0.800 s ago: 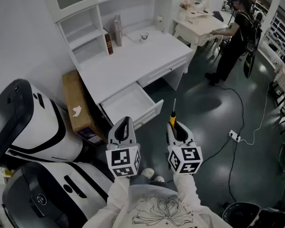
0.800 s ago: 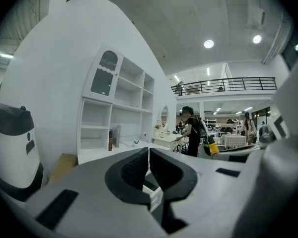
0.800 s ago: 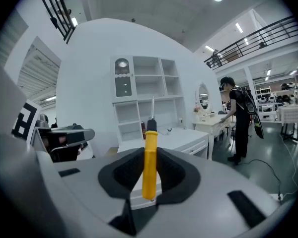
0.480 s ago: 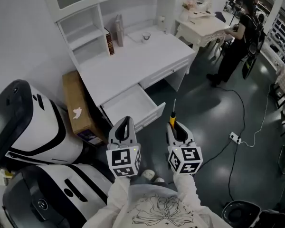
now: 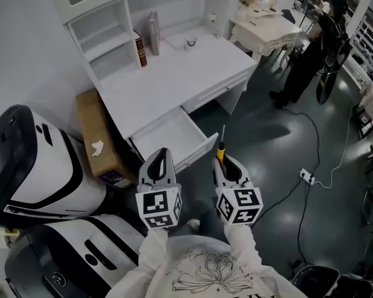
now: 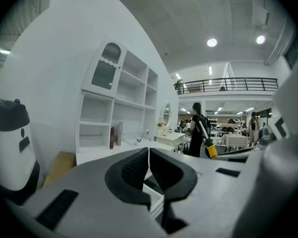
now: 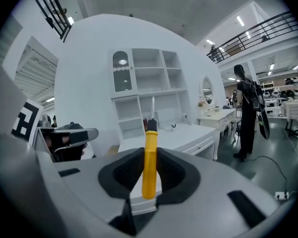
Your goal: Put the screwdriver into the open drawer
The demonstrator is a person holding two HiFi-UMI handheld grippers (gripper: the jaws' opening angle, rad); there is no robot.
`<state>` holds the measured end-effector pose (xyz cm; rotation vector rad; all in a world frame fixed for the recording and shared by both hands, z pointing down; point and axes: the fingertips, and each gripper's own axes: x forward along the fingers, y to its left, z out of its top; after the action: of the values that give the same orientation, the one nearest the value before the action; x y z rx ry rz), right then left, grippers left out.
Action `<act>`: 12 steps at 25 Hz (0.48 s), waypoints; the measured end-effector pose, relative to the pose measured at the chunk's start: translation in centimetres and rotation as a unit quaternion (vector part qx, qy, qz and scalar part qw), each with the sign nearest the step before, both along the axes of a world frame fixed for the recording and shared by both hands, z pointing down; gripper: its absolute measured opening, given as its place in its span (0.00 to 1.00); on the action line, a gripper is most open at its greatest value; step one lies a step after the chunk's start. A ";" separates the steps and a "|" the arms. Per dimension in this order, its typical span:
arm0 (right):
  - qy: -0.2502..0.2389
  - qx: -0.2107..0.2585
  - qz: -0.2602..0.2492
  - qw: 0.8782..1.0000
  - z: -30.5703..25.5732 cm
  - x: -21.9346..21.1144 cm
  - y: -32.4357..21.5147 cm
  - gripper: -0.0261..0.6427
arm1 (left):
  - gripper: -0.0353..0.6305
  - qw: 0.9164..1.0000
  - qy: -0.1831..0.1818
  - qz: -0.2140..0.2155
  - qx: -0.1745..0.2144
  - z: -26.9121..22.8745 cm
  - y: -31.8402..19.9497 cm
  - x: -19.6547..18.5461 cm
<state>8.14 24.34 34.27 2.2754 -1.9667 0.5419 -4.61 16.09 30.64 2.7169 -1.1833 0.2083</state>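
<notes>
A yellow-handled screwdriver (image 7: 149, 157) with a black collar and a thin metal shaft sticks forward out of my right gripper (image 7: 150, 170), whose jaws are shut on the handle. In the head view the screwdriver (image 5: 221, 148) points toward the open white drawer (image 5: 169, 135) of the desk (image 5: 174, 79), and my right gripper (image 5: 226, 168) hovers just short of the drawer's front corner. My left gripper (image 5: 157, 166) hangs beside it, level with the drawer front, jaws shut and empty. In the left gripper view that gripper (image 6: 149, 165) faces the desk, with the drawer partly hidden behind its jaws.
A cardboard box (image 5: 96, 141) leans at the desk's left. Two large white-and-black machines (image 5: 31, 166) stand at the left. A book (image 5: 138, 51), a bottle and a cup sit on the desk. A person (image 5: 311, 48) stands by another white table (image 5: 261, 27); a cable and power strip (image 5: 306, 176) lie on the floor.
The view has shifted slightly: the desk and open drawer now lie a little closer to both grippers. The right gripper's hold on the screwdriver is unchanged.
</notes>
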 end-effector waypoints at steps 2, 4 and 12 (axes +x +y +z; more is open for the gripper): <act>-0.005 -0.003 -0.001 1.000 0.3 0.0 -0.5 0.15 | 0.06 1.000 -0.001 -0.001 -0.003 0.3 -0.5 0.0; -0.011 -0.007 -0.002 1.000 0.8 0.2 -1.2 0.15 | 0.06 1.000 -0.003 -0.004 -0.005 0.6 -1.1 0.2; -0.027 -0.029 -0.032 0.999 3.3 1.5 -5.3 0.15 | 0.06 0.999 -0.016 -0.029 -0.026 2.9 -4.3 1.1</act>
<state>9.61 19.04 37.57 2.1782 -2.0135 0.6507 -3.46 11.79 33.53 2.6409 -1.2453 0.2702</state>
